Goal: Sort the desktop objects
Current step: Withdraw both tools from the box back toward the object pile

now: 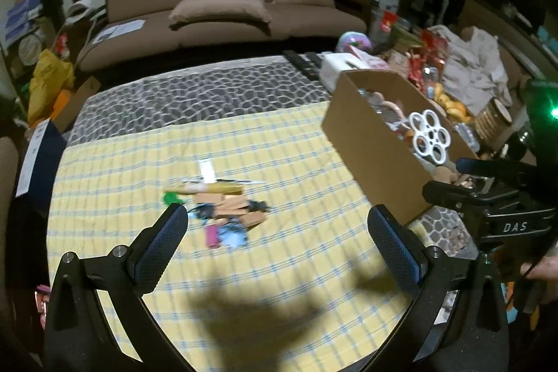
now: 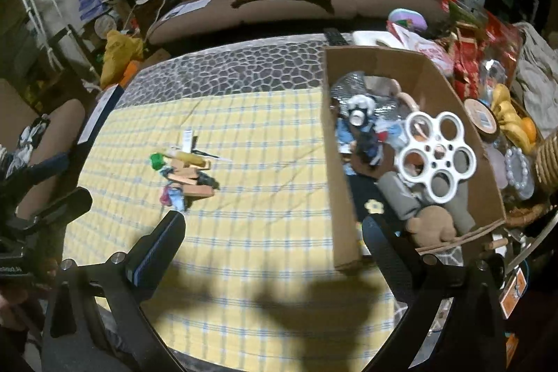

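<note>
Clutter lies in one small pile (image 1: 219,211) near the middle of the yellow checked cloth (image 1: 300,169): several tan wooden blocks, one yellow tube, one green piece, one pink piece, some blue bits and one white strip, all touching or overlapping; blur hides an exact count. One cardboard box (image 2: 340,183) stands at the cloth's right edge, holding one white six-holed ring (image 2: 437,157), a doll and other toys. Left gripper (image 1: 277,225) and right gripper (image 2: 273,232) both hover spread wide, grasping nothing.
</note>
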A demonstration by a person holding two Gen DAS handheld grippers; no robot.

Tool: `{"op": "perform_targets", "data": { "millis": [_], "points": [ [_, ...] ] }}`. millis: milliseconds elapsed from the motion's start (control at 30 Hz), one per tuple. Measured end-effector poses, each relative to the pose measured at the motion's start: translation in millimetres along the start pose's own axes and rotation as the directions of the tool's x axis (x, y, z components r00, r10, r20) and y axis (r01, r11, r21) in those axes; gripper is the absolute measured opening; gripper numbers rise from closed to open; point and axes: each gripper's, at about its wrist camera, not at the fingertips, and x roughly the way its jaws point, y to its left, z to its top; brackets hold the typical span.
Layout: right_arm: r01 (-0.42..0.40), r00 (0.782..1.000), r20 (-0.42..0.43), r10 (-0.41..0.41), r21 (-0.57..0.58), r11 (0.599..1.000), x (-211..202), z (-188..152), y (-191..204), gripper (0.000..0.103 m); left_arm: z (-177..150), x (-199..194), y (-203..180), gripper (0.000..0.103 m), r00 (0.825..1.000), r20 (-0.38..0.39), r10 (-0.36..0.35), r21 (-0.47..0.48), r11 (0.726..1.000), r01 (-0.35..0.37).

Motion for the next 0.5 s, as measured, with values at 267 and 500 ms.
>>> {"op": "perform_targets", "data": {
  "millis": [267, 500],
  "points": [
    [-0.025, 1.000, -0.011, 0.024, -0.042, 0.999, 17, 5, 40, 0.103, -17, -10, 50, 0.103, 0.999, -0.014, 0.045, -0.043, 0.998, -0.045],
    [-0.021, 1.000, -0.024, 0.018, -0.112, 0.993, 44, 8, 77, 0.103, -29, -4, 98, 0.103, 0.996, -0.033, 0.082, -0.098, 0.992, -0.085]
  ]
}}
